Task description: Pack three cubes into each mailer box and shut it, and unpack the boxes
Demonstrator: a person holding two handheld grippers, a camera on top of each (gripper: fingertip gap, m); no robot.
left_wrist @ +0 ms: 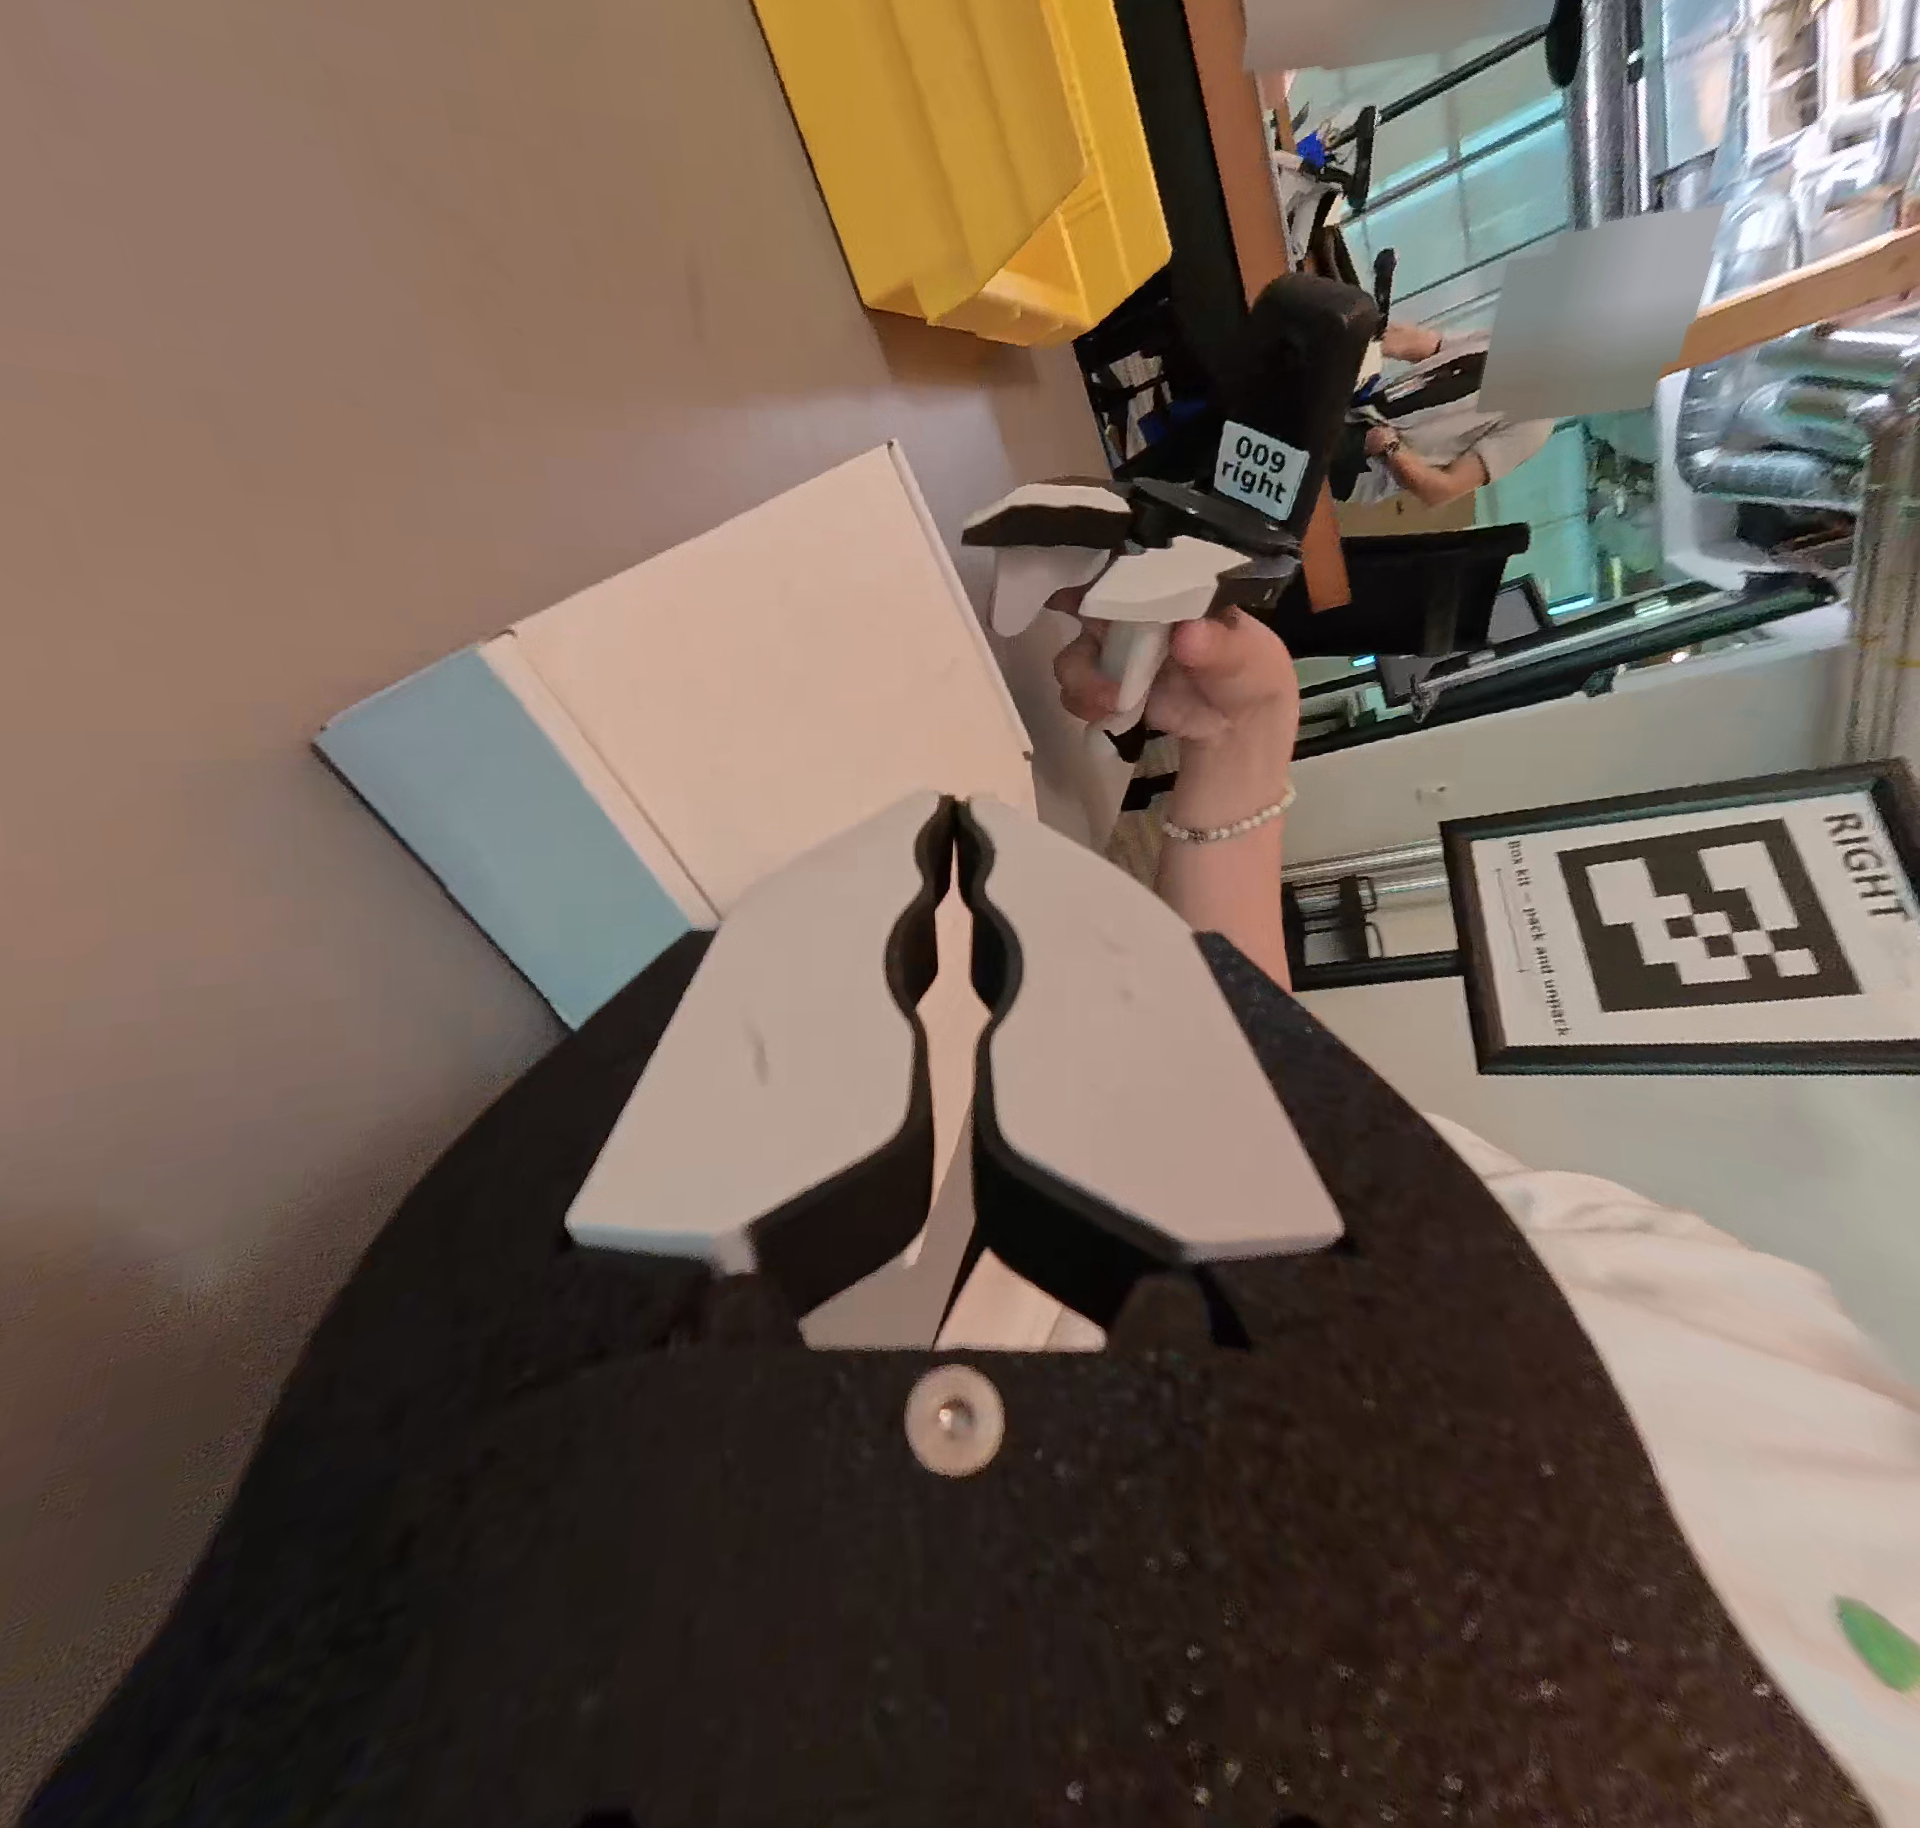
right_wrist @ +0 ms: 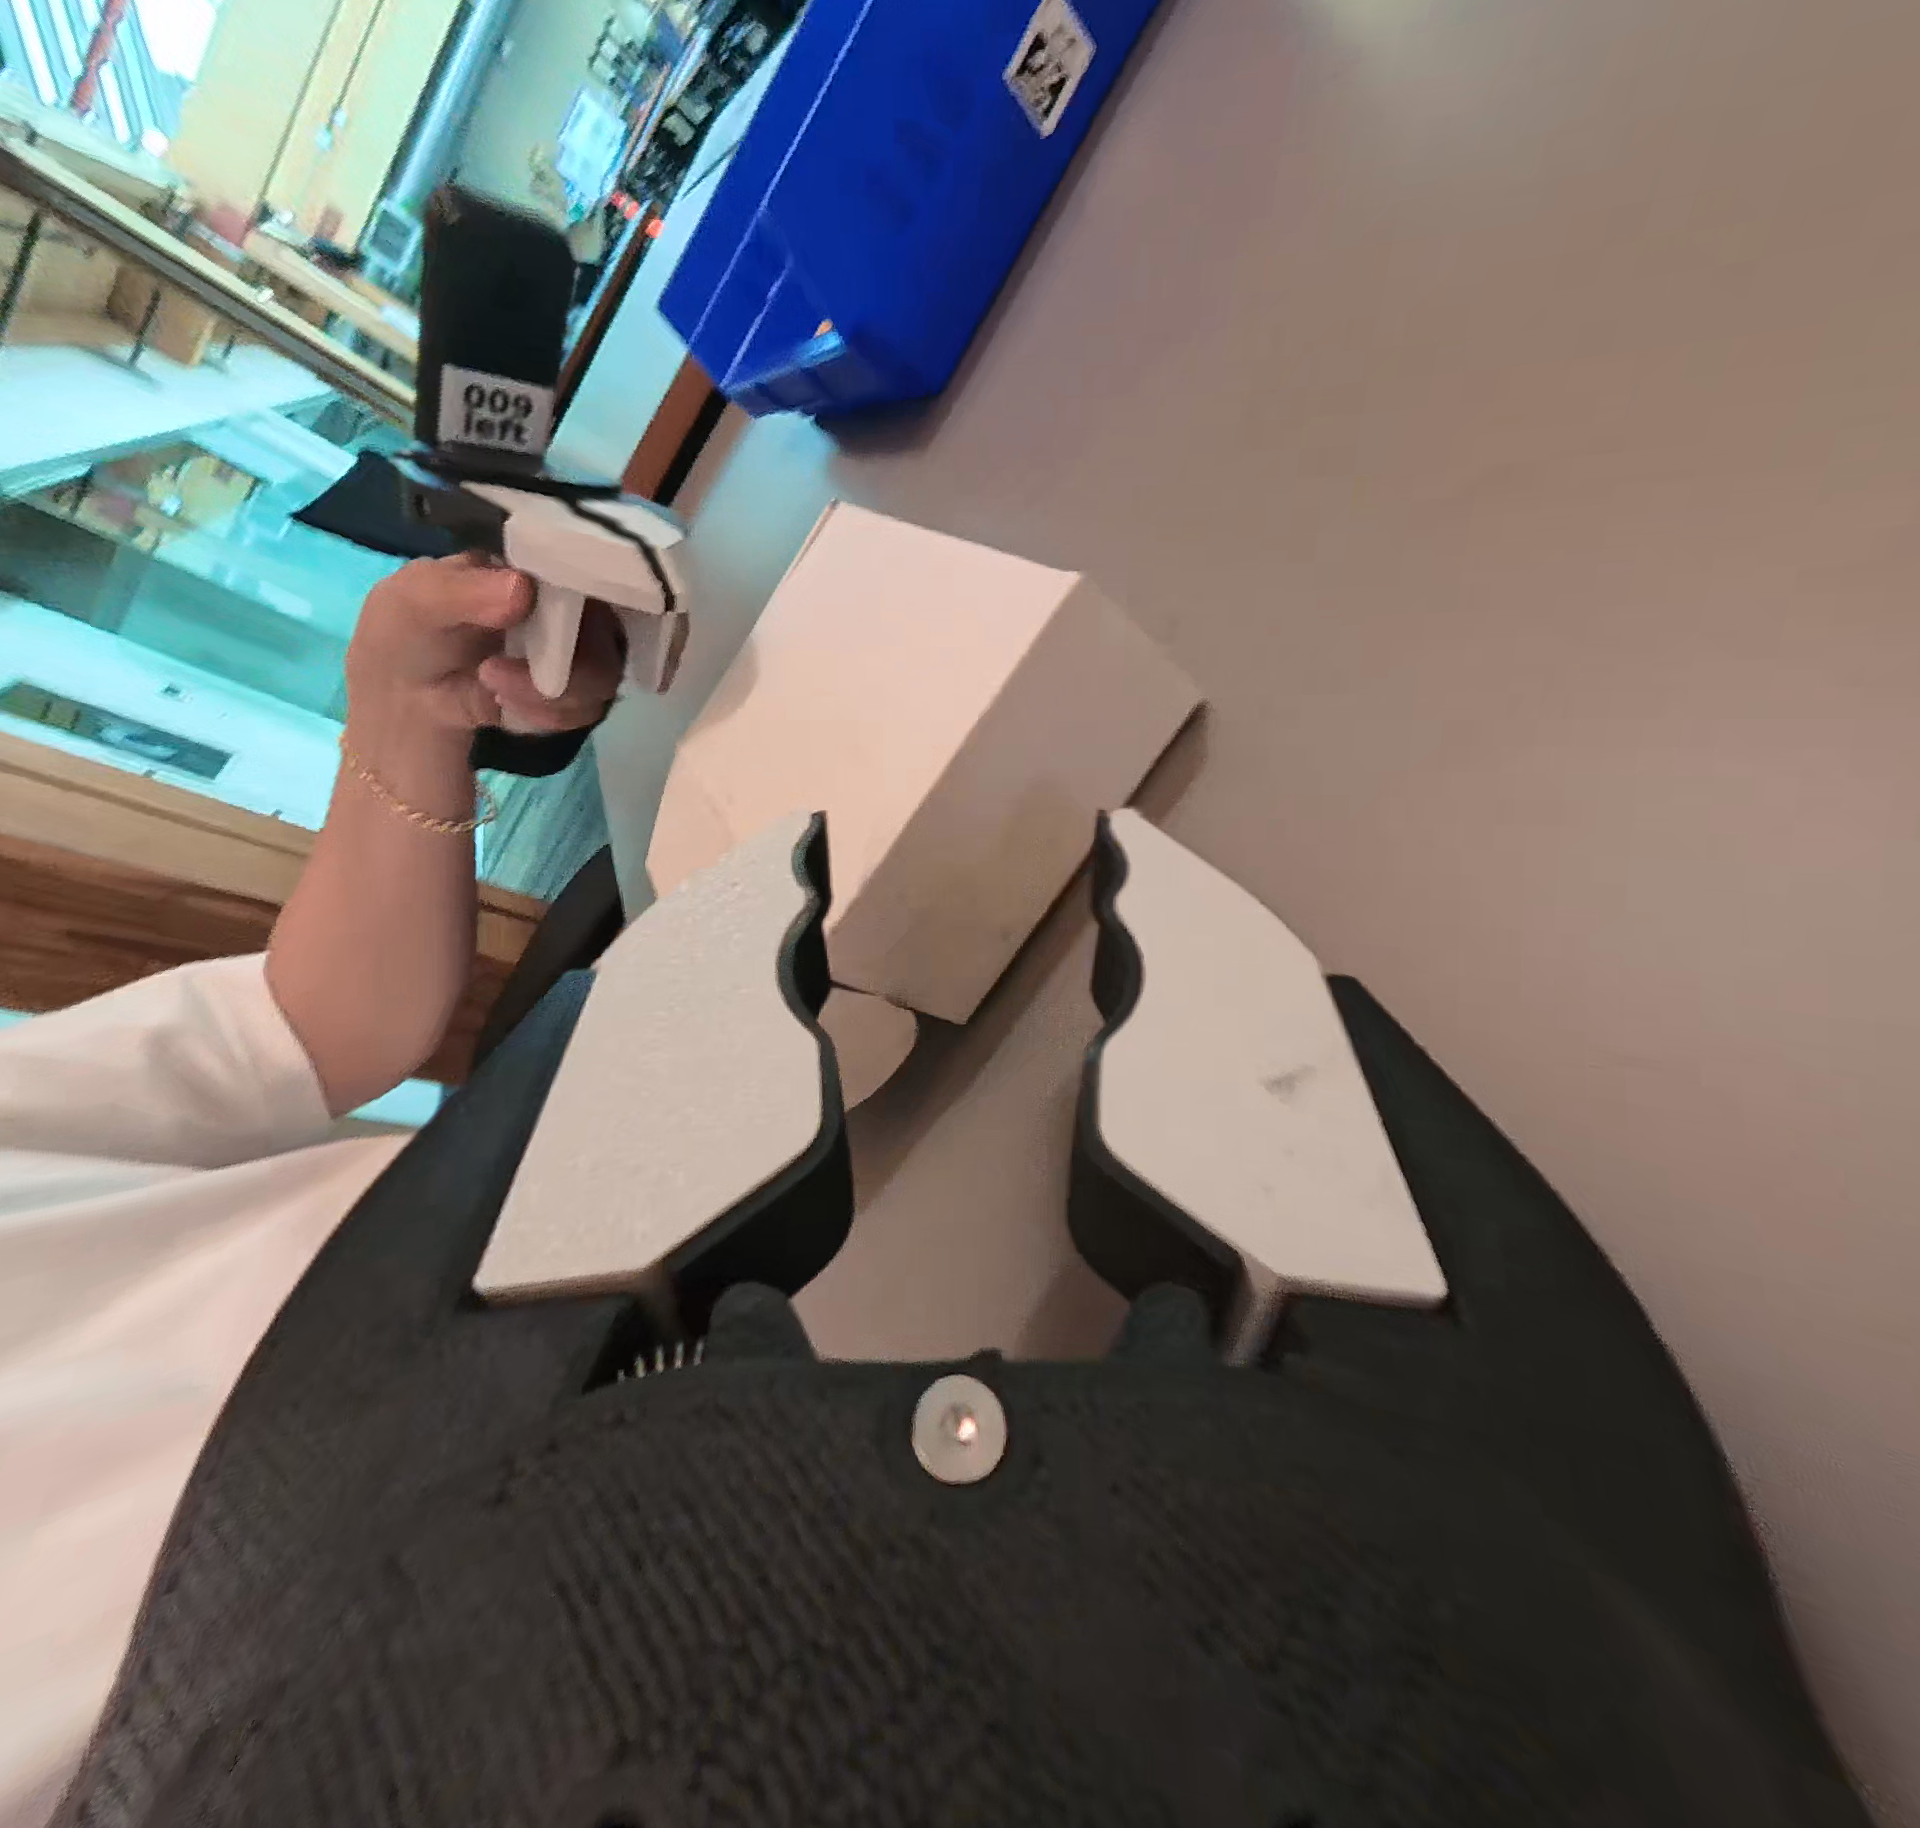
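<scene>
Left wrist view: left hand-held gripper (left_wrist: 954,828) fully closed, holding nothing; white mailer box (left_wrist: 769,677) lies closed on the surface (left_wrist: 312,376), yellow bin (left_wrist: 966,95) beyond it.

Right wrist view: right hand-held gripper (right_wrist: 961,848) wide open, empty; the mailer box (right_wrist: 925,739) just beyond its fingertips, blue bin (right_wrist: 935,147) farther along the surface (right_wrist: 1558,531).

A pale blue sticker (left_wrist: 1254,469) with a number and a word sits on the right gripper's (left_wrist: 987,573) black body, and a white sticker (right_wrist: 494,414) of the same kind on the left gripper (right_wrist: 670,594). A black-framed sign (left_wrist: 1683,916) carries a heading, a checkered marker and a small line of print. A blue bin (right_wrist: 935,168) bears a white label (right_wrist: 1049,62), too blurred to read.
</scene>
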